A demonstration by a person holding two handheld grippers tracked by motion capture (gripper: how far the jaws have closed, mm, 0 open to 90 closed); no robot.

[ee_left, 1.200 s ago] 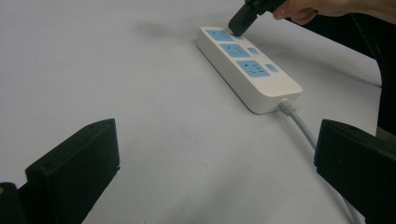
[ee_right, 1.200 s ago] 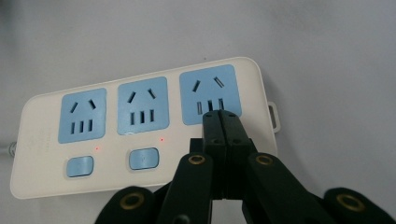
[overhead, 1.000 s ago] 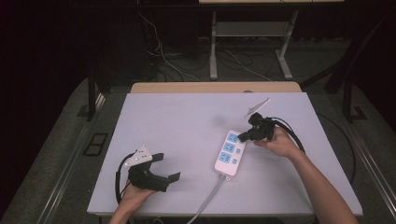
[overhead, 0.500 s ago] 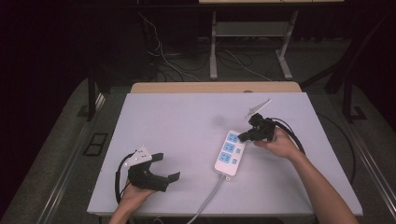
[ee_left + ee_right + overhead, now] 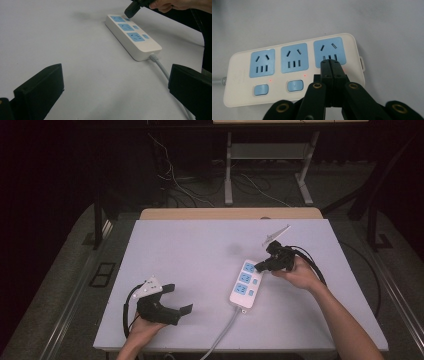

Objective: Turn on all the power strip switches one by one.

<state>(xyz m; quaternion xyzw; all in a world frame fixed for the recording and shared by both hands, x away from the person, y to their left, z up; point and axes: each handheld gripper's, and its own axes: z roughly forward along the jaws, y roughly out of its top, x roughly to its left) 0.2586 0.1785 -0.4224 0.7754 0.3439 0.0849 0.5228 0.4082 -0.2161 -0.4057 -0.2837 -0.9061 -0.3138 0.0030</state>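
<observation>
A white power strip (image 5: 245, 285) with three blue sockets lies right of the table's middle, and its grey cord (image 5: 220, 335) runs to the front edge. My right gripper (image 5: 258, 267) is shut and empty. Its tip (image 5: 331, 65) sits on the strip (image 5: 239, 75) over the switch of the end socket and hides that switch. Small red lights glow by the other two switches. At the front left, my left gripper (image 5: 181, 298) rests open with nothing between its jaws. In the left gripper view, the strip (image 5: 132, 37) lies ahead, with the right gripper (image 5: 130, 11) at its far end.
The white tabletop (image 5: 200, 250) has bare room on the left and at the back. The right gripper's black cable (image 5: 312, 267) loops on the table at the right. Behind the table stand metal legs (image 5: 228, 180), with loose cables on the dark floor.
</observation>
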